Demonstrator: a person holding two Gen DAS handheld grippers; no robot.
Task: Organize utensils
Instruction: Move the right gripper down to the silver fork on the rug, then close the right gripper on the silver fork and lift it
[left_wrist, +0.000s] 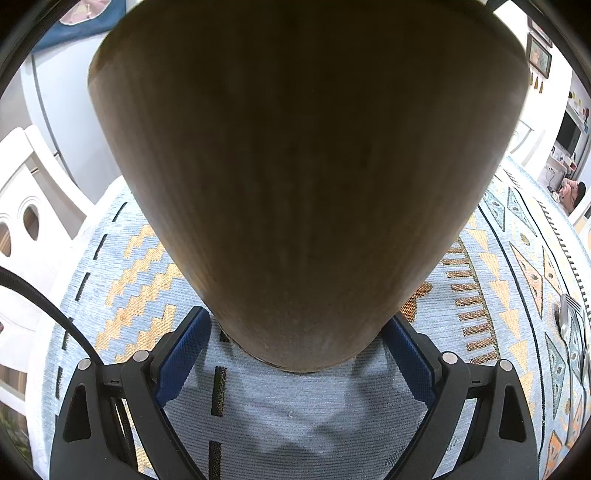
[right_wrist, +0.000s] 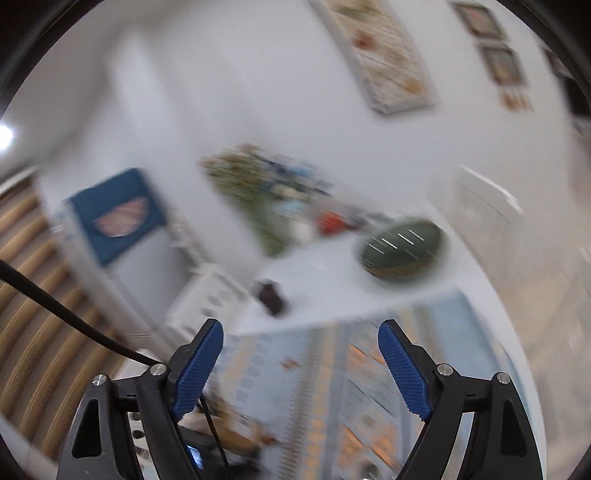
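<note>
In the left wrist view, a white chair (left_wrist: 29, 206) is seen at the far left beside the table, and a black cable (left_wrist: 55, 314) crosses in front of it. The patterned tablecloth (left_wrist: 140, 280), pale blue with orange zigzags, covers the surface beneath. The left gripper (left_wrist: 299, 332) is closed on a tall wooden utensil holder (left_wrist: 303, 177), whose lower part is pressed between the blue pads (left_wrist: 181, 365); the holder fills the middle of the view and its base is seen at or just above the cloth, though contact cannot be told. At the far right edge, metal cutlery (left_wrist: 570, 321) is laid on the cloth, well apart from the holder. In the right wrist view, heavily blurred, a cable is seen at left and the right gripper (right_wrist: 301, 365) is shown with its jaws spread wide and nothing between them. Beyond it, the tablecloth and a dark oval dish (right_wrist: 402, 247) on the white table (right_wrist: 325, 291) are made out.
</note>
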